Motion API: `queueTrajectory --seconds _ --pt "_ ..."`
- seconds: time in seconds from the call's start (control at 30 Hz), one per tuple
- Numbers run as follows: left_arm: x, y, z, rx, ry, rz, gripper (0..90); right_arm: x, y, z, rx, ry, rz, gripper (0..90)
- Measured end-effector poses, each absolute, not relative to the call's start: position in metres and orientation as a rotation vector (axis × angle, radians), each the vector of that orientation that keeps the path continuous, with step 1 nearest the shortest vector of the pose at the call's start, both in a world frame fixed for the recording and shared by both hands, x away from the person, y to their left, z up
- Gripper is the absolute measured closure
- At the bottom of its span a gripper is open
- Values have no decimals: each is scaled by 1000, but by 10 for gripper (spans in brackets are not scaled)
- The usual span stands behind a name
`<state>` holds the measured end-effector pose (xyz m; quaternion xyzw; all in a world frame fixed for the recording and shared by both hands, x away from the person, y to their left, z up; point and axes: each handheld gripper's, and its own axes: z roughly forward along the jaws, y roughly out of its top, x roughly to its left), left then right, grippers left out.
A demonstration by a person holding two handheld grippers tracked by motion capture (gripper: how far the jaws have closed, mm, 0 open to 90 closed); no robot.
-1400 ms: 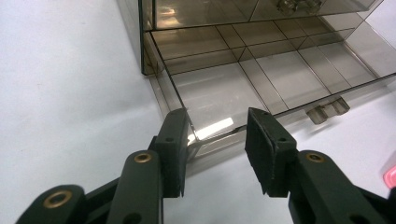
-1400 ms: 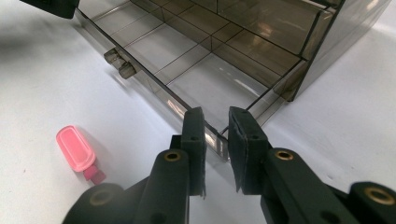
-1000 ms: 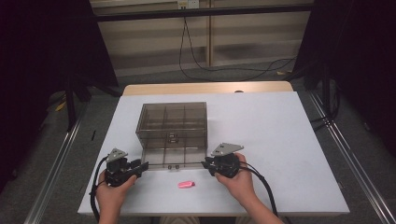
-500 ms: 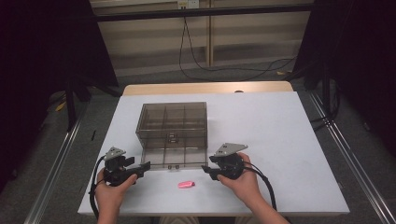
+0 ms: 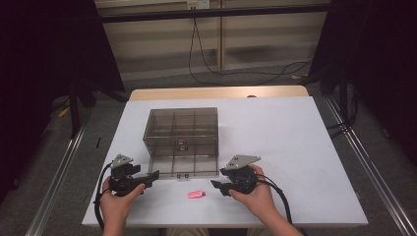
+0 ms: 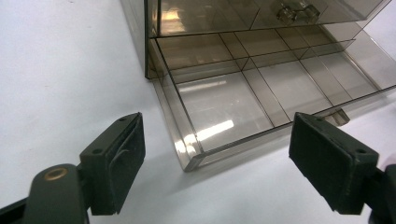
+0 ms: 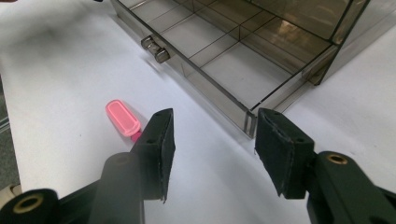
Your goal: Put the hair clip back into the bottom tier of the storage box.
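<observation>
A smoky clear drawer box (image 5: pixel 182 129) stands mid-table with its bottom drawer (image 5: pixel 183 167) pulled out toward me; the drawer's divided compartments (image 6: pixel 224 102) look empty. A small pink piece (image 5: pixel 196 194) lies on the white table in front of the drawer, also visible as the pink piece (image 7: pixel 122 117) left of my right jaws. My left gripper (image 5: pixel 152 175) sits at the drawer's front left corner and its jaws have just been opening, with nothing gripped (image 6: pixel 217 163). My right gripper (image 5: pixel 219 187) sits off the front right corner (image 7: pixel 212 149), its jaws also just opening and empty.
The drawer's small handle (image 7: pixel 155 49) juts from its front, and the upper drawer's handle (image 6: pixel 296 11) sits above. White tabletop (image 5: pixel 295 147) stretches to the right of the box. Cables trail from both grippers toward the near edge.
Both grippers' jaws have spread apart from nearly shut. The right gripper has eased slightly back from the drawer front. The box, drawer and pink piece have stayed put.
</observation>
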<state>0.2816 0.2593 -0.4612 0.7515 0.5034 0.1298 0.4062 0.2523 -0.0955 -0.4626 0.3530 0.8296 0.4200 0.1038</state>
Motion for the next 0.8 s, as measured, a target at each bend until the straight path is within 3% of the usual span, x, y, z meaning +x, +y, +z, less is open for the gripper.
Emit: queueTrajectory --seconds 0.8 --pt "280 265 -461 1885 1287 327 164 249 -78 -475 992 2523 1253 462"
